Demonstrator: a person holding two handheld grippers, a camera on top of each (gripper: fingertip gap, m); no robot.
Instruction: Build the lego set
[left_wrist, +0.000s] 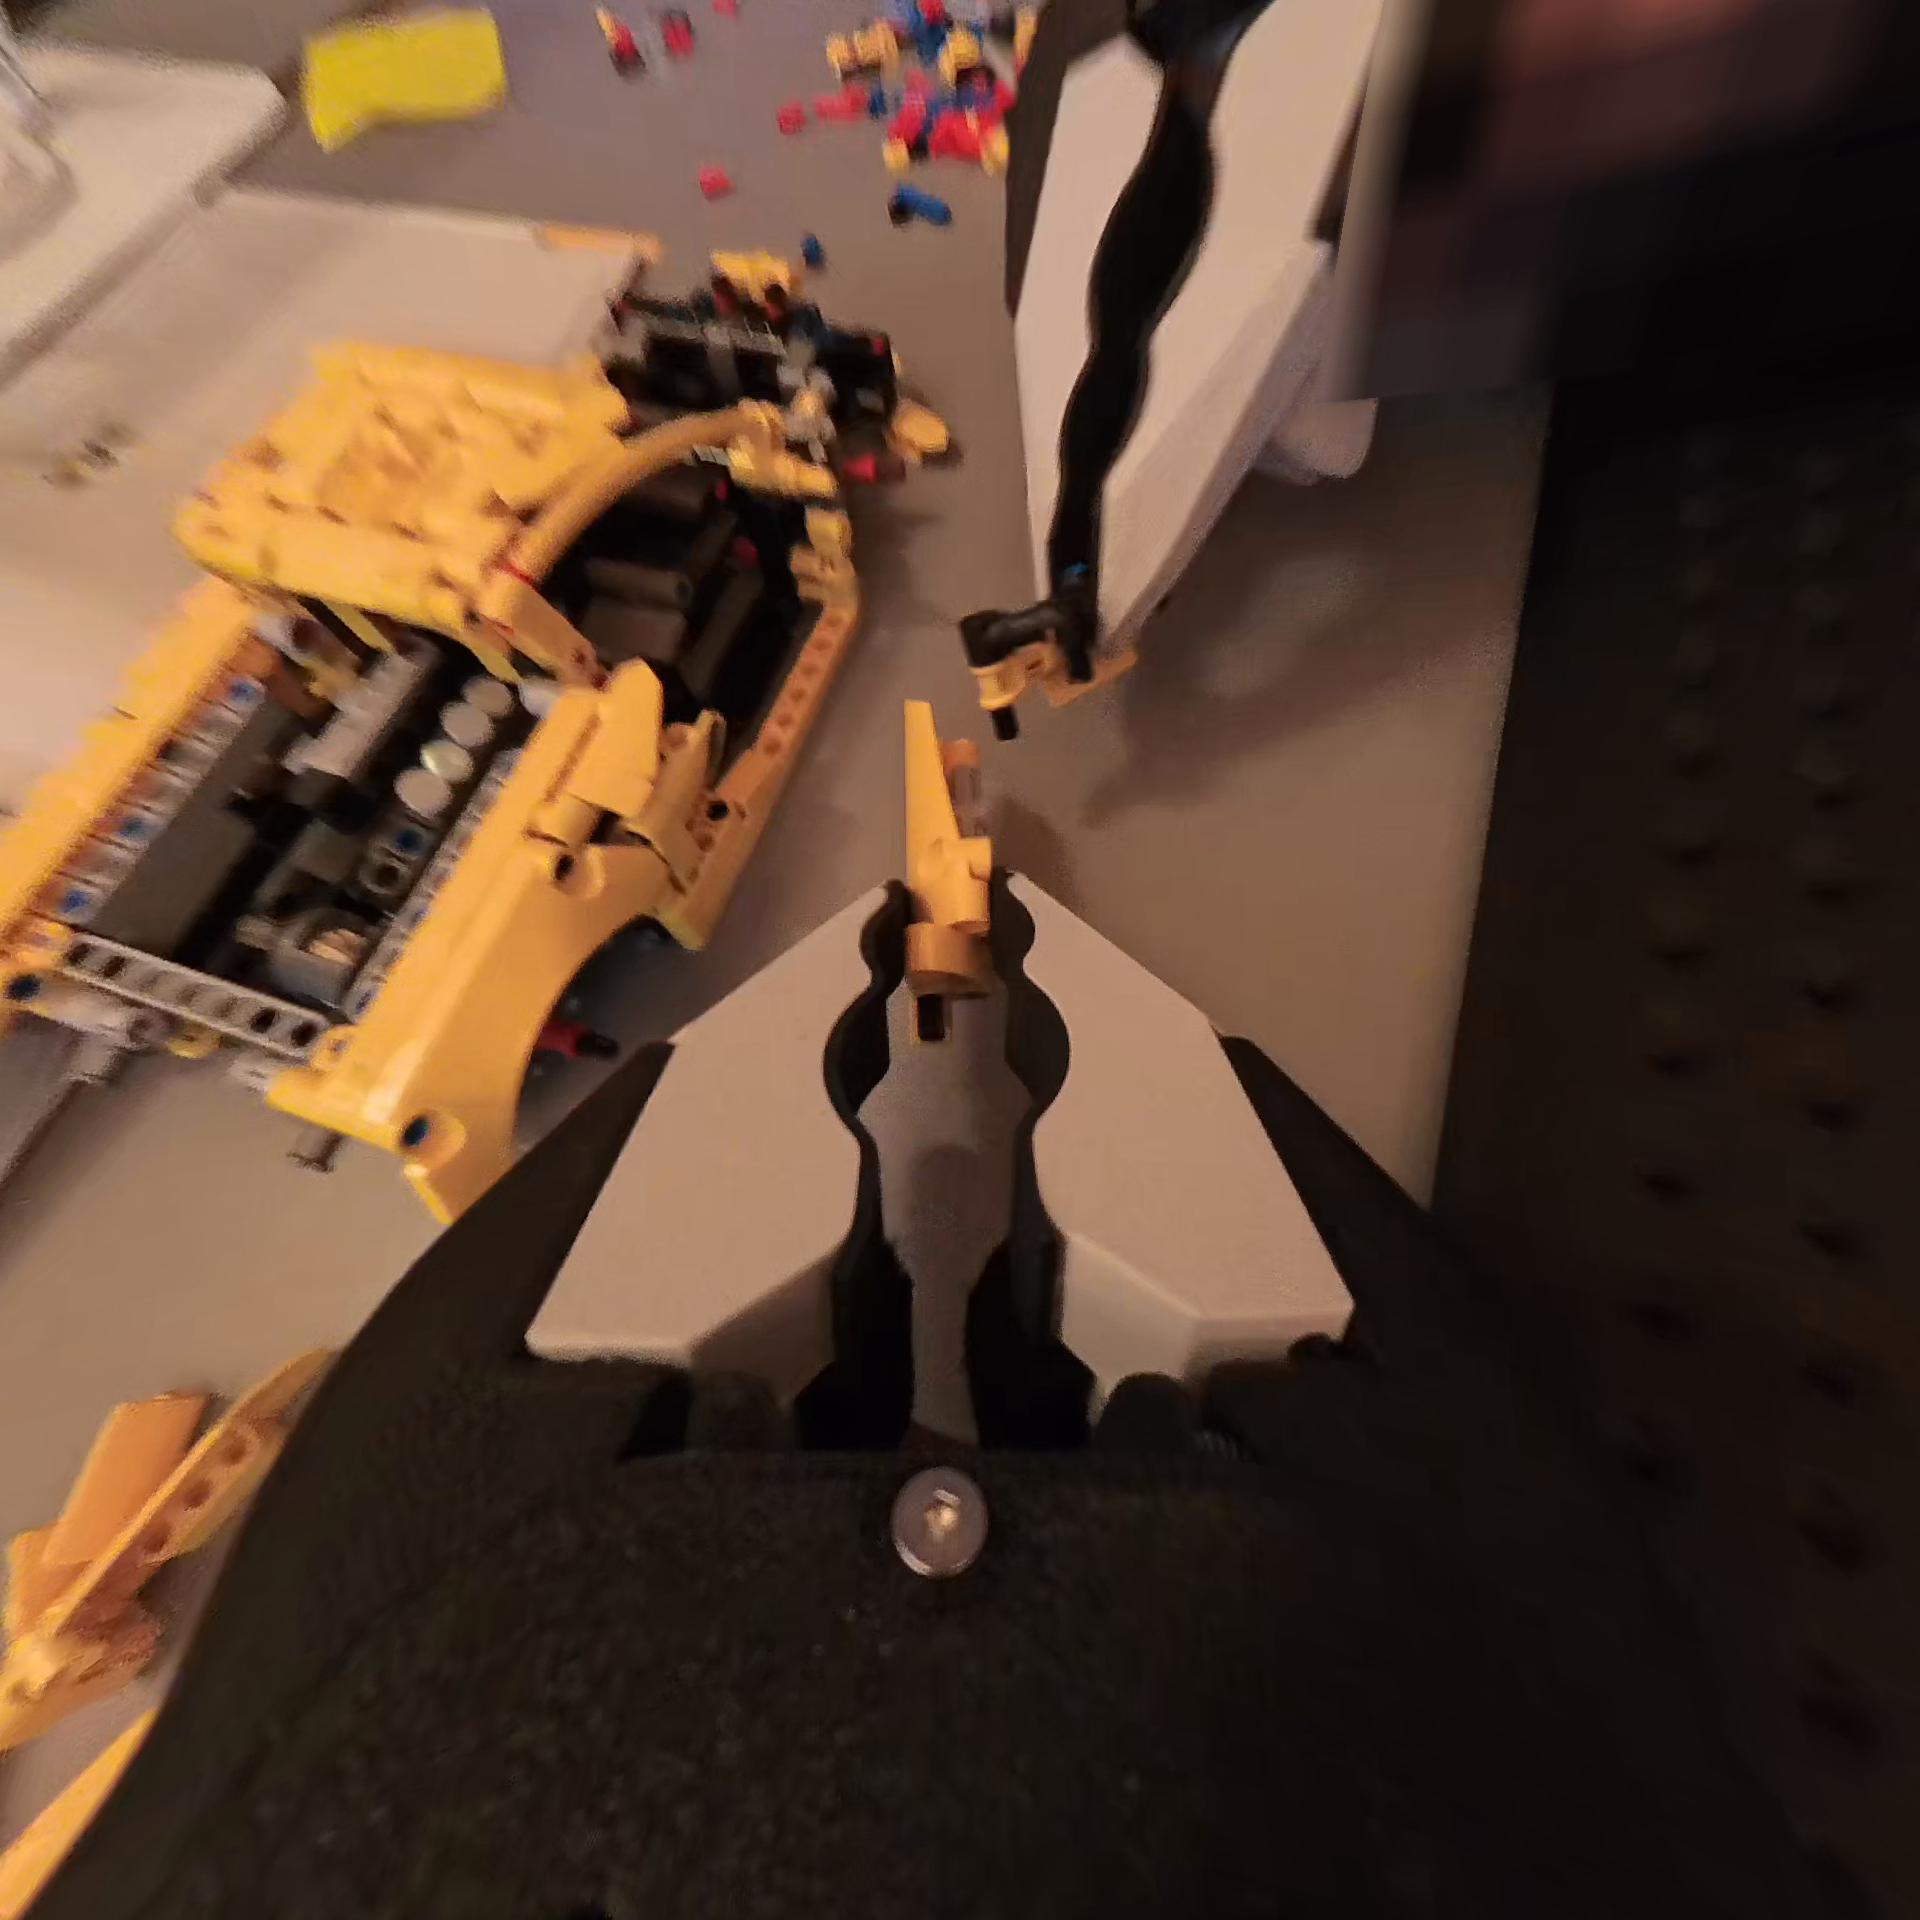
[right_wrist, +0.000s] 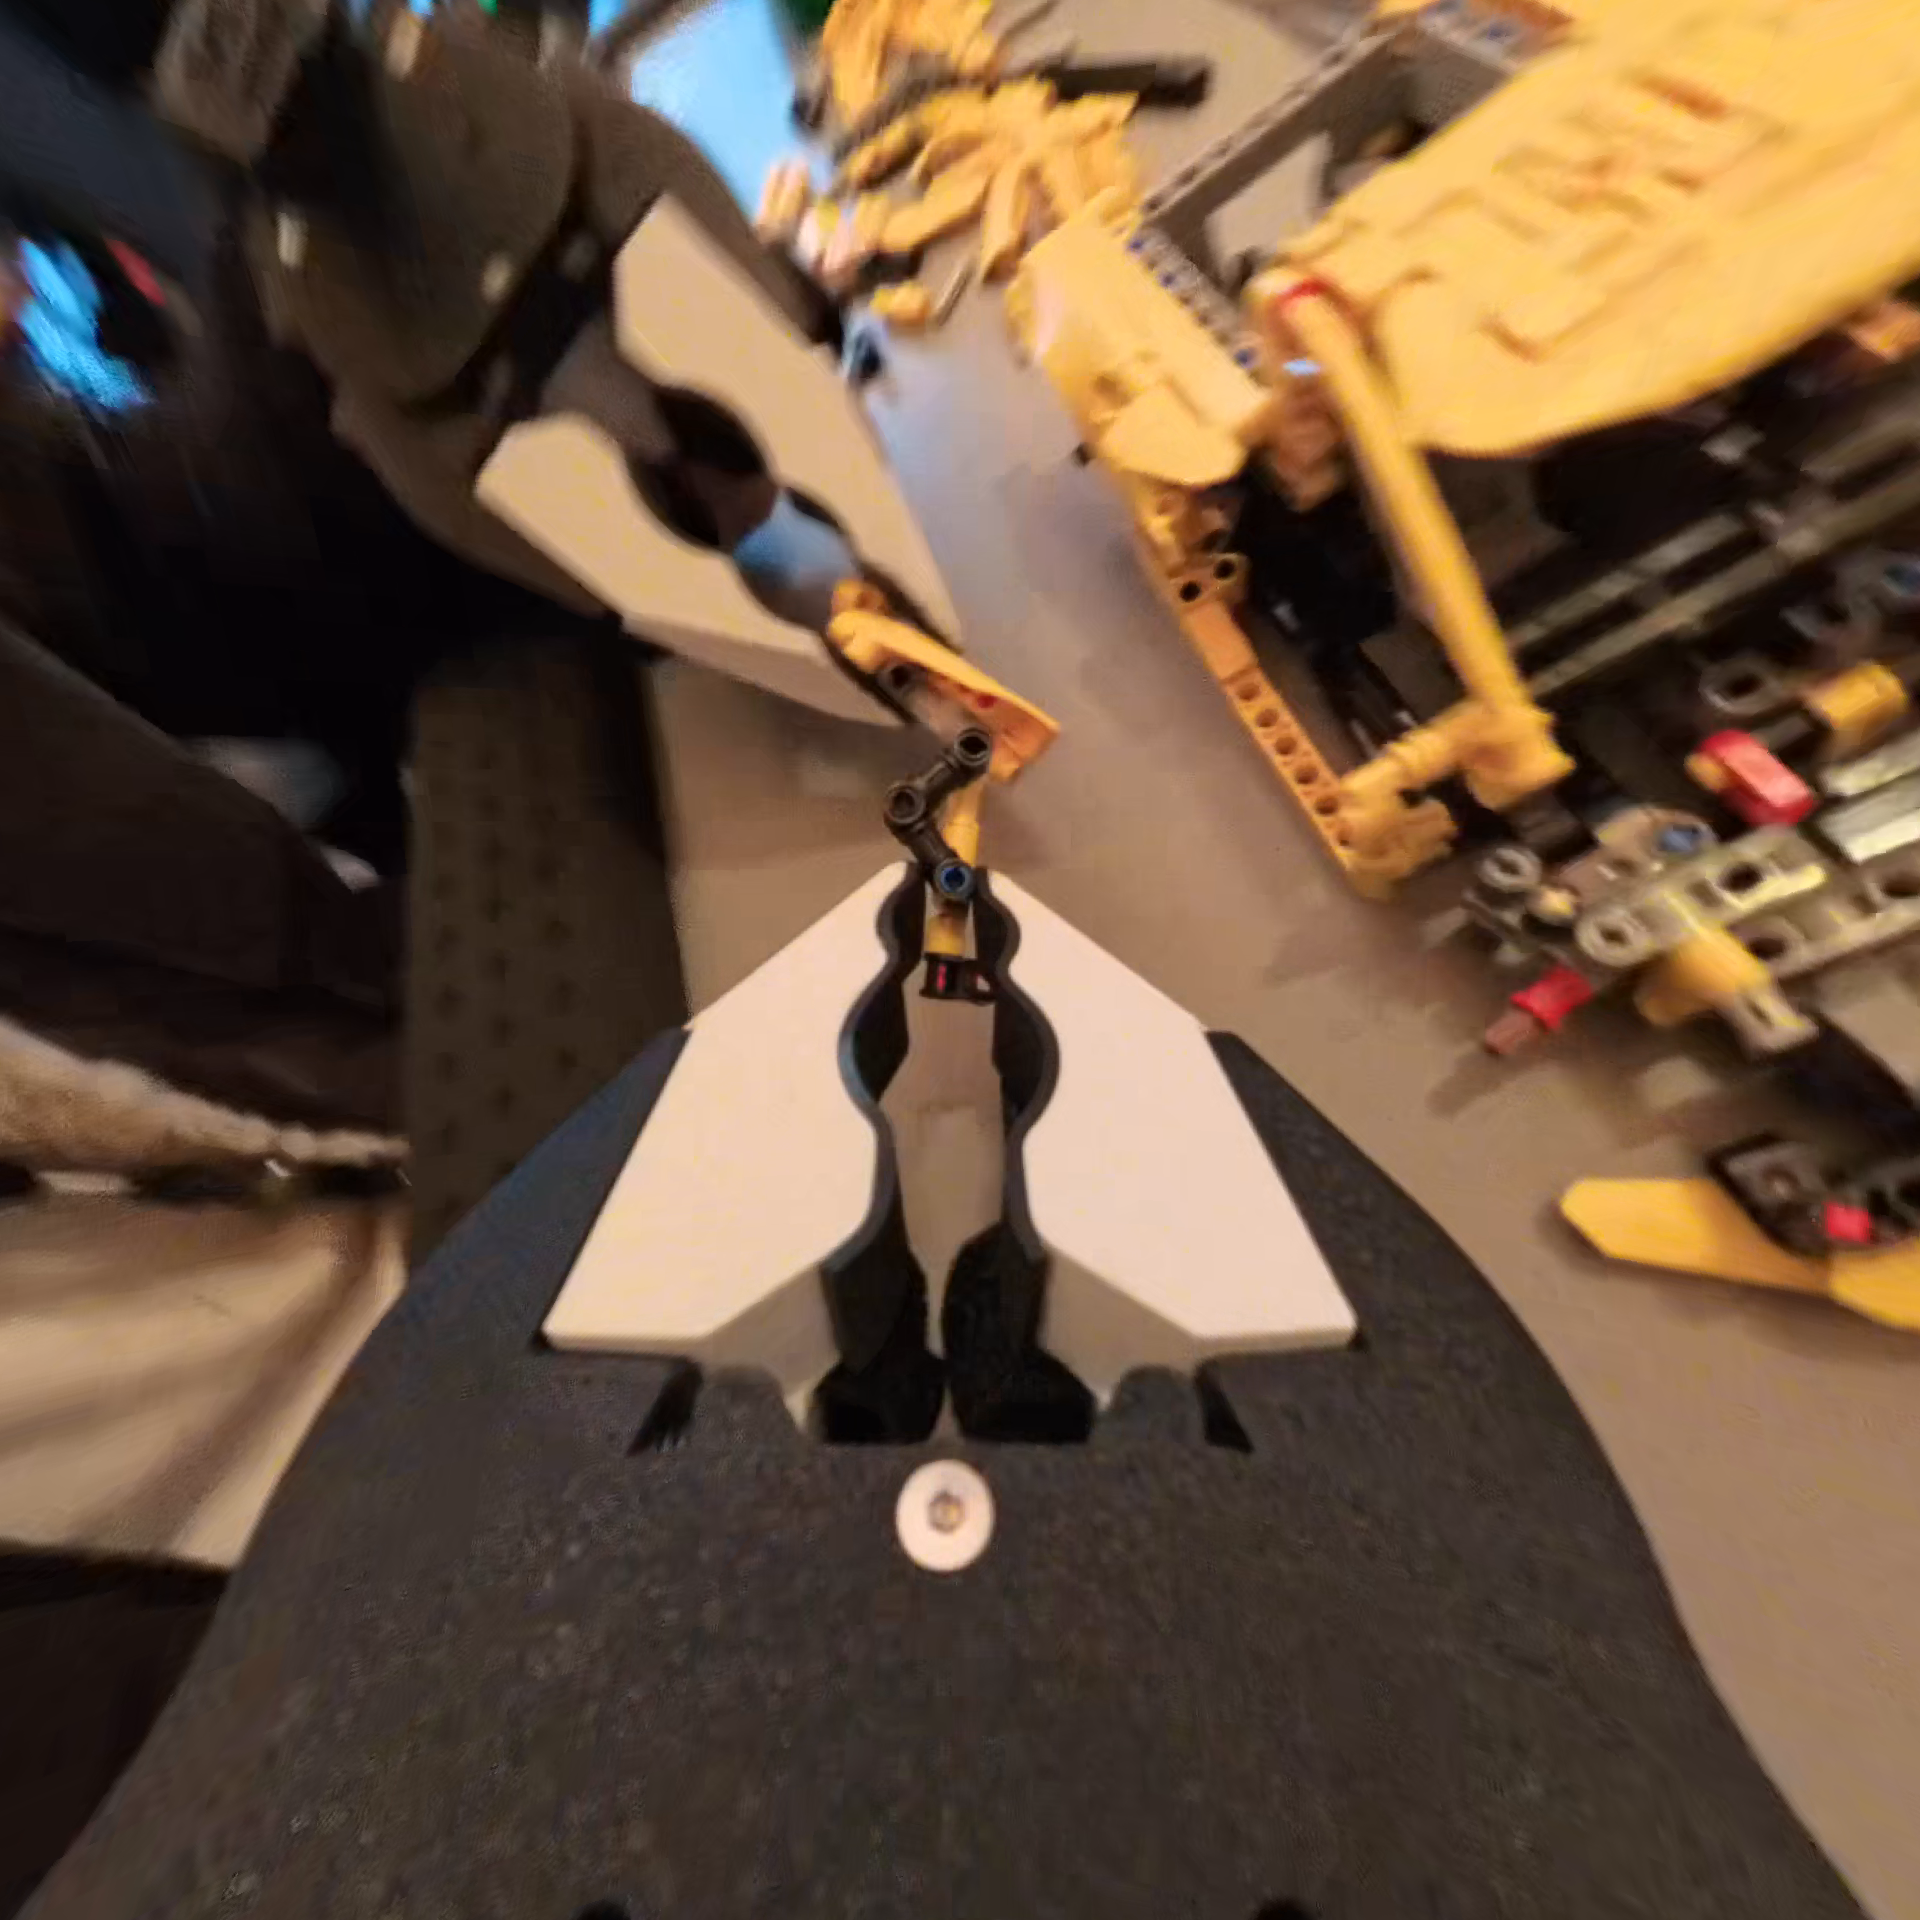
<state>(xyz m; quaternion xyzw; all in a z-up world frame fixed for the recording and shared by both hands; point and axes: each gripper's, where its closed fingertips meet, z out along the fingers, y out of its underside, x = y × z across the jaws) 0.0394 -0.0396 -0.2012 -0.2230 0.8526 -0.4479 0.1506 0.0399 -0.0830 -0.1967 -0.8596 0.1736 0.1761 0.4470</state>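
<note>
My left gripper (left_wrist: 945, 899) is shut on a small yellow pointed panel piece (left_wrist: 935, 821), held above the grey table. My right gripper (right_wrist: 951, 883) is shut on a small black-and-yellow connector assembly (right_wrist: 940, 831) with a blue pin. In the left wrist view the right gripper (left_wrist: 1075, 644) comes in from the upper right with its assembly (left_wrist: 1023, 655) just beyond my panel's tip. In the right wrist view the left gripper (right_wrist: 883, 665) holds the yellow panel (right_wrist: 966, 696) close to the connector's black end. The big yellow car model (left_wrist: 416, 707) lies to the left, also in the right wrist view (right_wrist: 1507, 416).
Loose red, blue and yellow parts (left_wrist: 925, 94) lie scattered at the far side of the table. A yellow sub-assembly (left_wrist: 114, 1558) sits at the near left. A yellow panel with black parts (right_wrist: 1745, 1236) lies at the right. A dark perforated surface (left_wrist: 1714, 1039) borders the table's right edge. The gap from one gripper's tips to the other's is roughly 5 centimetres. It is some 15 centimetres from my left tips to the yellow sub-assembly (left_wrist: 114, 1558).
</note>
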